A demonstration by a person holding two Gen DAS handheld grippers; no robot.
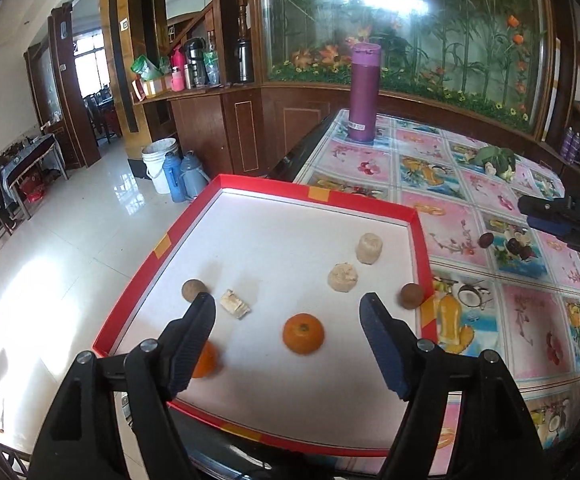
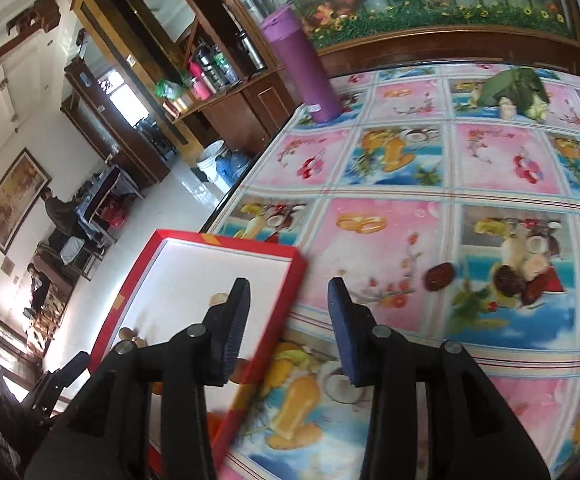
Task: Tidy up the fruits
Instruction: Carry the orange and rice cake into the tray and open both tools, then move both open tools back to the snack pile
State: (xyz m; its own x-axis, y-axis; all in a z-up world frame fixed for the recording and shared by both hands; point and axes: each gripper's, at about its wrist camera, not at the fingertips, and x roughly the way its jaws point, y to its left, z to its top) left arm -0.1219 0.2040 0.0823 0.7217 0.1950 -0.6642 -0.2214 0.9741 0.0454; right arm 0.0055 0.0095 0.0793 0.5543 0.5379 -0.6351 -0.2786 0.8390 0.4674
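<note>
Left gripper [image 1: 288, 312]: fingers spread wide, nothing between the pads, above the red tray [image 1: 418, 236].
Right gripper [image 2: 288, 312]: fingers apart, empty, over the tray's right rim and the counter [image 2: 406, 152] (view blurred).
Tray contents: whole orange [image 1: 303, 333] mid-floor, second orange [image 1: 205, 359] half hidden by the left finger, two brown round fruits [image 1: 193, 290] near opposite walls, three pale pieces [image 1: 343, 277].
Counter: dark red fruit [image 2: 439, 275] right of the tray, purple flask [image 1: 364, 92] upright at the far edge.
</note>
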